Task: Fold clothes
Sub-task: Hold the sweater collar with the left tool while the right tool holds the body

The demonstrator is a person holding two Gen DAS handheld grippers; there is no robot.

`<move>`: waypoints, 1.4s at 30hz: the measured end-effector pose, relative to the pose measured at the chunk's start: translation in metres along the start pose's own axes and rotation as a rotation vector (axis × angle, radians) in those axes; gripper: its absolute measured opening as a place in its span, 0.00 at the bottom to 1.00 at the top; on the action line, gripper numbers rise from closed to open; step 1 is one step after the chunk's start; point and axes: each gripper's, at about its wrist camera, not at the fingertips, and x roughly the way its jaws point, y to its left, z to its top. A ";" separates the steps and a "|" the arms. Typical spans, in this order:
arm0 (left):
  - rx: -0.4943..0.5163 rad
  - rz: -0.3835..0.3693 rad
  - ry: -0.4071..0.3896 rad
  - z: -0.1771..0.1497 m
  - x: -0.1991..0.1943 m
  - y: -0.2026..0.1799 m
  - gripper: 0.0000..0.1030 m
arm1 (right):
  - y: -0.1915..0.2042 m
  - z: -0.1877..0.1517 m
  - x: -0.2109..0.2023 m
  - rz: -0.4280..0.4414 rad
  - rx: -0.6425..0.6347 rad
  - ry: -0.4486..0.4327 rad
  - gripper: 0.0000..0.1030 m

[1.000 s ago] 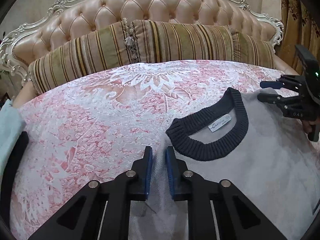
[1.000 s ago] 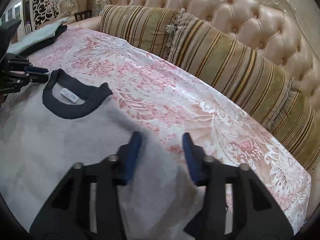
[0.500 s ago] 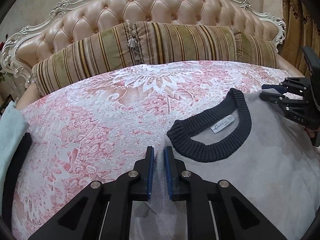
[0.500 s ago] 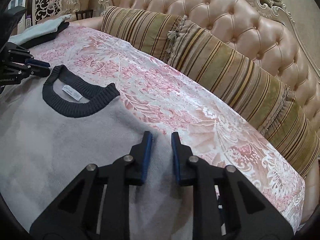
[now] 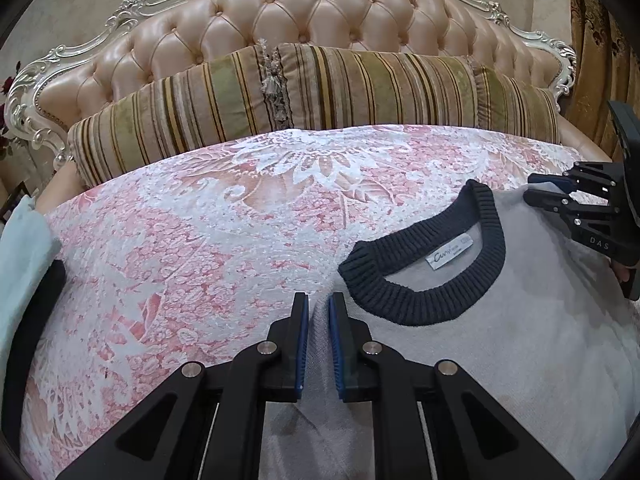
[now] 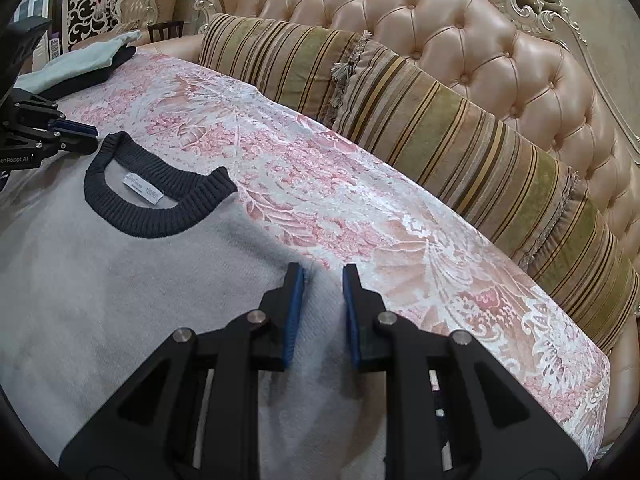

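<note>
A grey sweater with a dark ribbed collar and a white label lies face up on the pink floral bedspread. My left gripper is shut on the sweater's shoulder edge just left of the collar, with grey cloth between its blue pads. In the right wrist view the sweater spreads to the left, and my right gripper is shut on the other shoulder edge. Each gripper shows in the other's view: the right gripper at the far right, the left gripper at the far left.
Striped bolster cushions lean against a tufted leather headboard behind the bedspread. Pale green and dark clothes are stacked at the bed's far left corner. The bed's right edge lies near my right gripper.
My right gripper has gone from wide open to shut on the sweater's shoulder. The left gripper's fingers have drawn slightly tighter on the cloth. Both views have tilted up a little.
</note>
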 end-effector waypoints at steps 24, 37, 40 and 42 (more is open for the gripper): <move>-0.096 0.164 -0.051 -0.004 -0.020 0.008 0.40 | -0.008 -0.002 0.002 -0.066 0.024 0.007 0.55; -0.078 0.326 -0.107 -0.012 -0.052 -0.005 0.40 | -0.016 -0.001 -0.008 -0.091 0.115 -0.006 0.64; -0.063 0.338 -0.115 -0.013 -0.057 -0.008 0.40 | -0.018 0.000 -0.009 -0.093 0.132 -0.005 0.71; -0.053 0.345 -0.120 -0.013 -0.061 -0.011 0.40 | -0.020 0.000 -0.011 -0.087 0.151 -0.010 0.73</move>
